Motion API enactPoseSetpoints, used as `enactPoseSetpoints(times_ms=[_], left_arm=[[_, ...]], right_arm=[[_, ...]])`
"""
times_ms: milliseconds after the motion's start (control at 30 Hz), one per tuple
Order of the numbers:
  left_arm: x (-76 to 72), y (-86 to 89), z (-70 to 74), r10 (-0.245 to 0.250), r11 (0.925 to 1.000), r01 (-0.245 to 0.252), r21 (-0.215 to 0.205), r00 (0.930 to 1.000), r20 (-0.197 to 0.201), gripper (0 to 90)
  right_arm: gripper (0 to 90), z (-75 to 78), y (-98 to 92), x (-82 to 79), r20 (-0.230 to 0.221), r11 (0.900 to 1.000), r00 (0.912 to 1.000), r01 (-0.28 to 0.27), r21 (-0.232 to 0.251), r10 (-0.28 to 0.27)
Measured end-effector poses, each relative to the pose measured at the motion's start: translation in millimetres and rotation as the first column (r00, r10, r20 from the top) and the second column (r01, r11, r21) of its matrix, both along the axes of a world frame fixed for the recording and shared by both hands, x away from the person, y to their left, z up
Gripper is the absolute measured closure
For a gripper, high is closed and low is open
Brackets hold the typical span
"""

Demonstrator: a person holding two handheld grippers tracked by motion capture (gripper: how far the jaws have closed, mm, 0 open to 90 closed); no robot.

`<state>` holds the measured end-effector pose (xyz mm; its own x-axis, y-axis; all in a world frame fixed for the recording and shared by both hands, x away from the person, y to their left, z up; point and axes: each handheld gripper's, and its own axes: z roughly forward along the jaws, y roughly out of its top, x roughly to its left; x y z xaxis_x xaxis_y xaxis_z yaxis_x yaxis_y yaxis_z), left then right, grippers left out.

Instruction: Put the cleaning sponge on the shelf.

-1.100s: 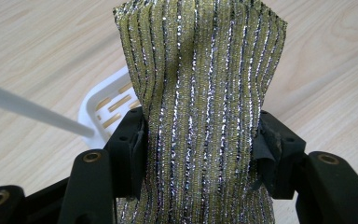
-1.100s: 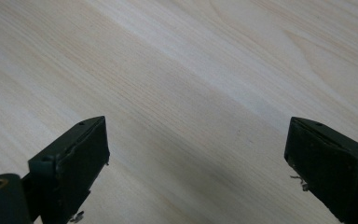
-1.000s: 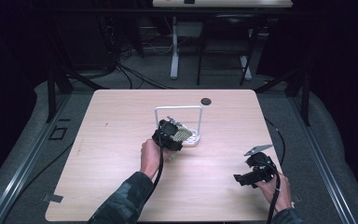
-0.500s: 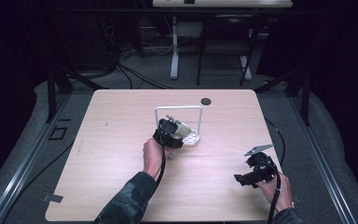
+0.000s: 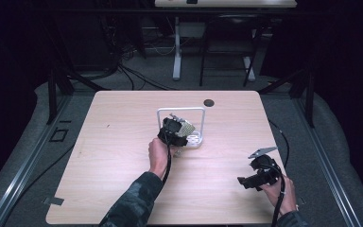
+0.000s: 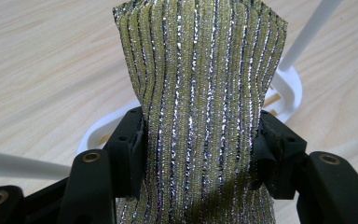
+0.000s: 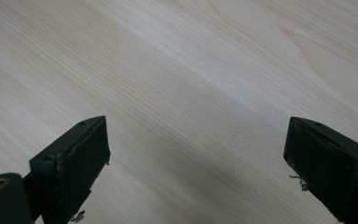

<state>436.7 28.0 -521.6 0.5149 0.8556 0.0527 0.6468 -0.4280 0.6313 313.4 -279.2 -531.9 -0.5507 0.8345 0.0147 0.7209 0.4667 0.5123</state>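
Gold-and-silver glitter fabric [image 6: 200, 93], ribbed with vertical metallic stripes, sits clamped in the left tongs [image 6: 198, 154]. Both black pads press into its sides and the cloth bunches narrow between them, then fans out wider past the tips. It stands roughly upright out of the grip.

Just beyond the left tongs, behind the fabric: a white wire stand [image 5: 181, 111] with an arched frame over a rounded slotted base. In the left gripper view the white base [image 6: 289, 88] curves out on both sides of the cloth, one upright rod slants away at top right, another runs off at lower left. Fabric looks to hang directly over the base, but whether it touches the base is hidden by the cloth itself.

In the high view the left tongs [image 5: 172, 131] sit at the stand's near side, hand gripping from behind, cable trailing back along the forearm.

Right tongs [image 7: 196, 154] stand wide apart, nothing between them, only pale wood-grain desk [image 7: 191, 70] in front. In the high view the right tongs [image 5: 260, 175] sit well apart from the stand, near the desk's near right corner, low over the surface.

A small dark round spot [image 5: 209, 102] lies on the desk beyond the stand.
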Motion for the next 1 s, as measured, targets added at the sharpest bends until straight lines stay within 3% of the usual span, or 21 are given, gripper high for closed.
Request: enactPoseSetpoints(times_ms=[133,367,567,733,1000], left_arm=[[3.2,-2.1,-3.3,0.021,0.9996,-0.021,-0.018,0.9998,0.005,42.5],[9.2,-3.7,-0.5,0.009,0.9999,-0.009,-0.005,0.9999,0.011,42.2],[8.7,-7.1,-4.7,0.006,0.9997,-0.005,-0.022,0.9996,0.027,41.6],[9.8,-9.0,-8.1,0.018,0.9994,-0.017,-0.029,0.9986,0.049,41.1],[13.7,-9.8,-15.1,0.036,0.9991,-0.035,-0.023,0.9982,0.047,39.6]], right_arm=[[6.4,-0.1,-0.8,-0.2,0.005,1.0,1.0,0.001,0.007,-0.001],[6.4,0.3,-0.2,-0.4,0.005,1.0,1.0,-0.007,0.007,0.006],[6.4,0.2,0.0,-0.5,0.007,1.0,0.9999,-0.012,0.0,0.012],[6.6,0.1,1.0,-0.9,0.004,1.0,0.9999,-0.016,-0.001,0.016],[6.7,-0.2,1.2,-1.1,0.004,1.0,0.9999,-0.016,0.002,0.016]])
